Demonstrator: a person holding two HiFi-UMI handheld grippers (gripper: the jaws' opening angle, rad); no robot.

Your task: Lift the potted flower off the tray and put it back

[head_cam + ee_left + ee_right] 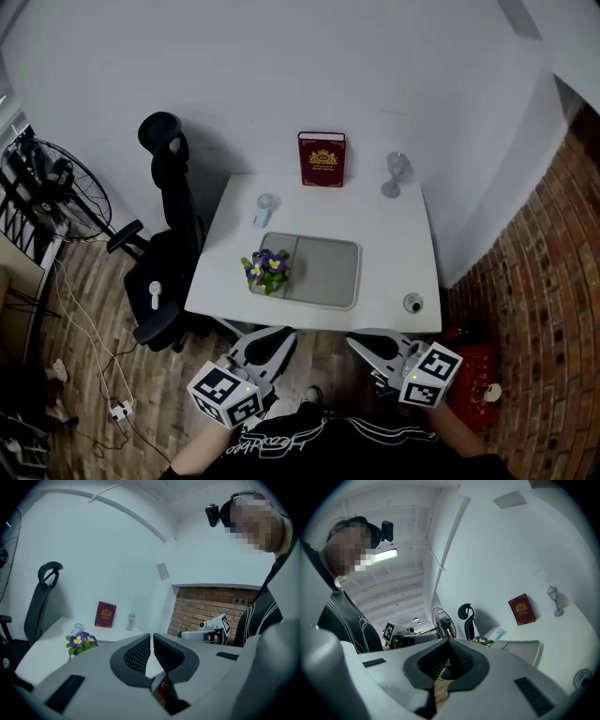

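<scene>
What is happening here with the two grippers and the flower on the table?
A person stands at the near edge of the white table, with a hand-held gripper in each hand. The left hand-held gripper and the right hand-held gripper are both shut, hold nothing, and are held short of the table. The potted flower sits untouched at the left end of the tray. A red book stands at the far edge by the wall.

We see a white square table (394,244) set against a plain white wall (375,75). A black office chair (169,253) stands at its left, with a black pedestal fan (56,192) beyond. The floor (98,281) is wood plank, and a red-brick wall (553,272) rises at the right.
</scene>
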